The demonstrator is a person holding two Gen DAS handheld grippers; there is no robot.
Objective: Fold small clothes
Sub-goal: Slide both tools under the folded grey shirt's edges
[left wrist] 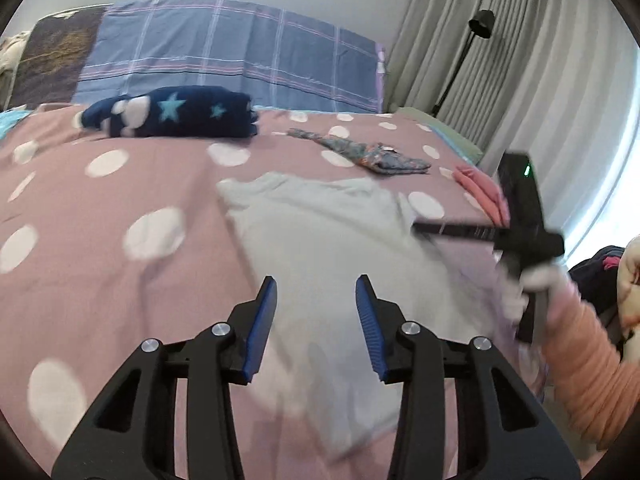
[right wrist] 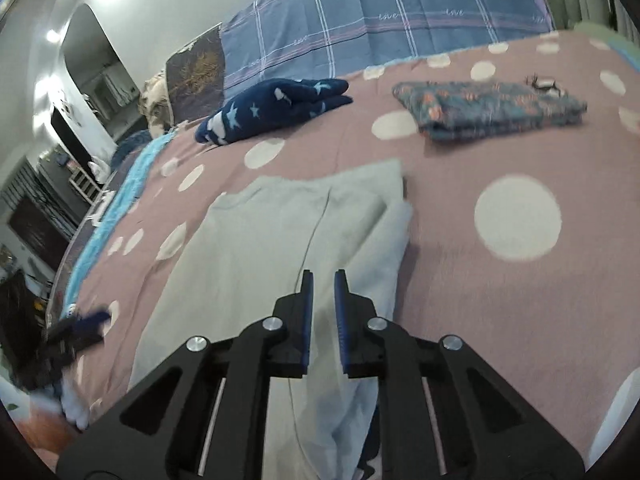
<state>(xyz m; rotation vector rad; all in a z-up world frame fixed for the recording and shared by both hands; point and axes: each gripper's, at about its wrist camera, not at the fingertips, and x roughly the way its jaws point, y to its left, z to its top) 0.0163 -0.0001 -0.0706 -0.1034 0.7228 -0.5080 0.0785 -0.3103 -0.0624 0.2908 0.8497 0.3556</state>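
- Pale grey garment (left wrist: 320, 240) lies spread flat on the pink bedspread with white dots (left wrist: 120, 208), seen from the left wrist view; it sits in the middle of the bed, directly ahead of the left tongs (left wrist: 316, 292).
- Left tongs stand apart, blue pads clear of the cloth, with nothing between them.
- Behind the garment lie a folded navy star-print piece (left wrist: 180, 112) and, to its right, a folded floral-print piece (left wrist: 368, 154); a pink garment (left wrist: 480, 192) sits at the bed's right edge.
- Right tongs tool (left wrist: 516, 216), blurred, is held beside the garment's right edge by a hand (left wrist: 536, 284) with a peach sleeve (left wrist: 588, 368).
- From the right wrist view, the pale grey garment (right wrist: 280, 240) shows a fold along its right side, layers stacked there.
- Right tongs (right wrist: 323, 280) hover over that folded edge, nearly together with only a narrow gap, and no cloth is visible between the pads.
- Navy star-print piece (right wrist: 276, 104) and floral-print piece (right wrist: 488, 110) rest further up the bed, well apart from the garment, before a blue plaid pillow (right wrist: 380, 12).
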